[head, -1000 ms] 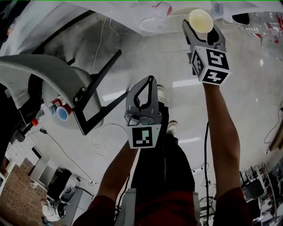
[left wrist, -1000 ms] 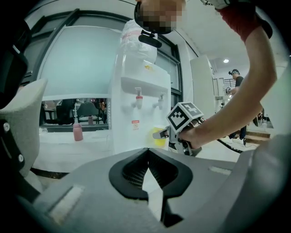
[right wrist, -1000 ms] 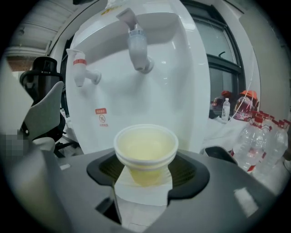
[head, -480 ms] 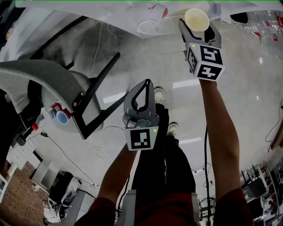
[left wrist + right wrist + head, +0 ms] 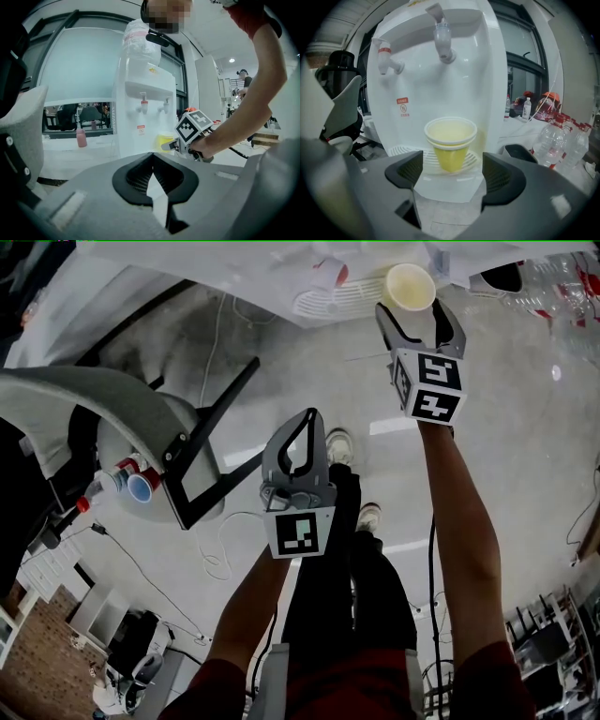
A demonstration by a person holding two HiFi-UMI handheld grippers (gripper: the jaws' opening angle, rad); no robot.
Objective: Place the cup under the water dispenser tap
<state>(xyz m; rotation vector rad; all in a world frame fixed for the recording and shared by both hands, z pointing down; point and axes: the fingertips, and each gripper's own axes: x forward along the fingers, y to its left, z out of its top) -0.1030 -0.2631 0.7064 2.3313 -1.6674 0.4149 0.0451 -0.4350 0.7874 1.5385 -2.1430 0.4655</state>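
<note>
Right tool jaws just opened wide, letting go of yellow cup, upright on drip tray below tap; left tool closed, empty.

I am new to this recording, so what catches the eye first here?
A yellow paper cup stands on the drip tray of the white water dispenser, beneath its grey tap. The right hand-held gripper faces it; its jaws have just been opening, pads off the cup.
</note>
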